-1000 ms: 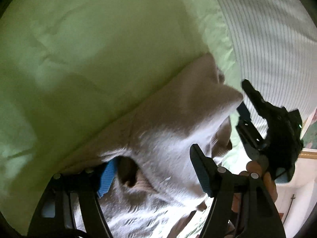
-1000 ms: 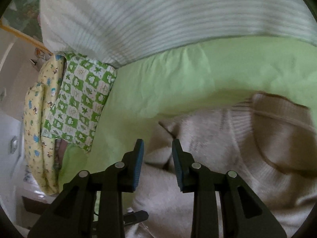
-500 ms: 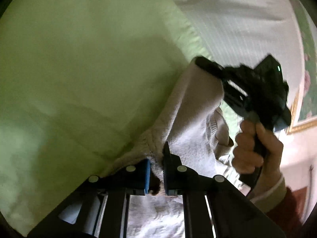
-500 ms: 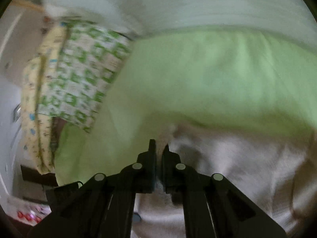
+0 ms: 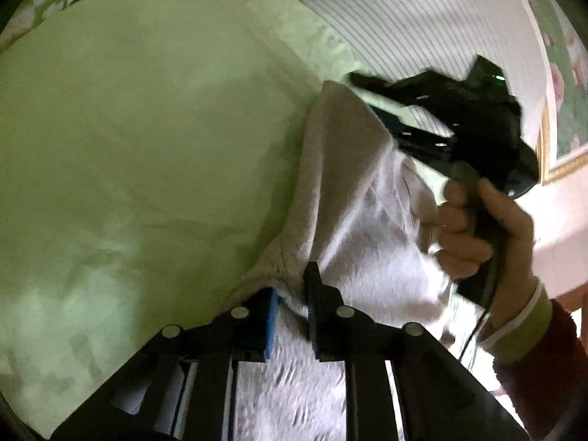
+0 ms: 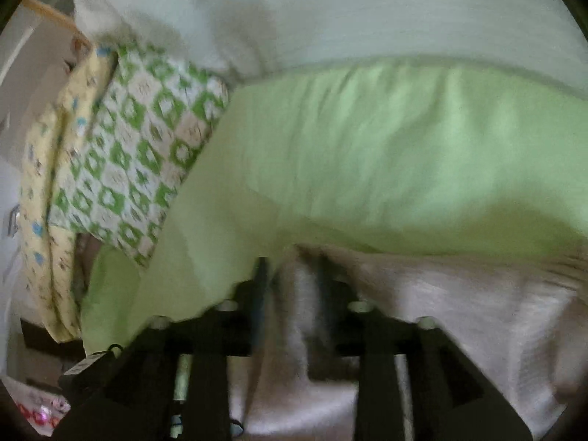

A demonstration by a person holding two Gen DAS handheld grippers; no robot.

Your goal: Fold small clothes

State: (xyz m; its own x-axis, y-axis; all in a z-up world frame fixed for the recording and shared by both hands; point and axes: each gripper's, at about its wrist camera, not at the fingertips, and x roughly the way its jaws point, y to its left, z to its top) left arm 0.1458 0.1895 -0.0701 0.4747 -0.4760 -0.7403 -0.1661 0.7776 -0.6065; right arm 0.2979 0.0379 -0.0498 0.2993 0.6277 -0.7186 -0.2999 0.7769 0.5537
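A beige knitted sweater lies on the light green sheet, one edge raised in a ridge between the two grippers. My left gripper has that knitted edge bunched between its pads; the jaws are opening and the cloth still fills the gap. Further up, a person's hand carries my right gripper at the sweater's far corner. In the right wrist view, the right gripper has its jaws opening, with a fold of the sweater loose between them. That view is blurred.
A white striped cover borders the sheet at the back. A green-and-white patterned pillow and a yellow printed cloth lie at the left end of the bed. A dark red sleeve enters from the lower right.
Both grippers went from open to shut on the sweater's edge, and it rose into a ridge. Their jaws now stand wider apart than half a second ago. The left view has rolled.
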